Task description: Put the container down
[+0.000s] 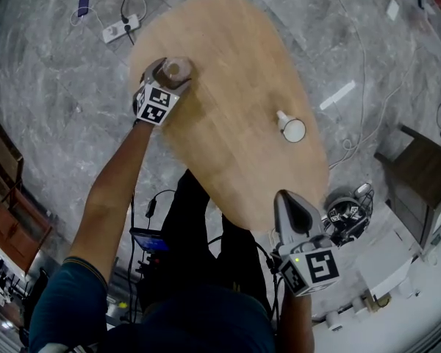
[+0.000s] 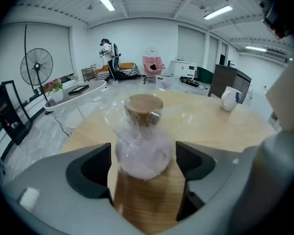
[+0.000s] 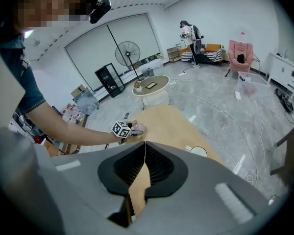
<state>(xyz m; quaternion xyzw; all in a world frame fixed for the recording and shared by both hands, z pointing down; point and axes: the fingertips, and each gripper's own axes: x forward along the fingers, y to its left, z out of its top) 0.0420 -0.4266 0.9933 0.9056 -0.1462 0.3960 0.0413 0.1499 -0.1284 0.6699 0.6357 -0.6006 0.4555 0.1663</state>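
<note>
The container (image 1: 175,70) is a small round-bellied jar with a brown lid, wrapped in clear film (image 2: 143,153). It stands near the left rim of the oval wooden table (image 1: 228,65). My left gripper (image 1: 169,76) is shut on the container, one pad on each side of its belly (image 2: 143,155). My right gripper (image 1: 283,197) hovers at the table's near edge, away from the container. Its jaws are shut with nothing between them (image 3: 145,143).
A white cup (image 1: 292,129) lies on the table's right side. A power strip (image 1: 121,28) and cables lie on the marble floor beyond the table. A dark cabinet (image 1: 419,175) and a small device (image 1: 349,215) stand at the right.
</note>
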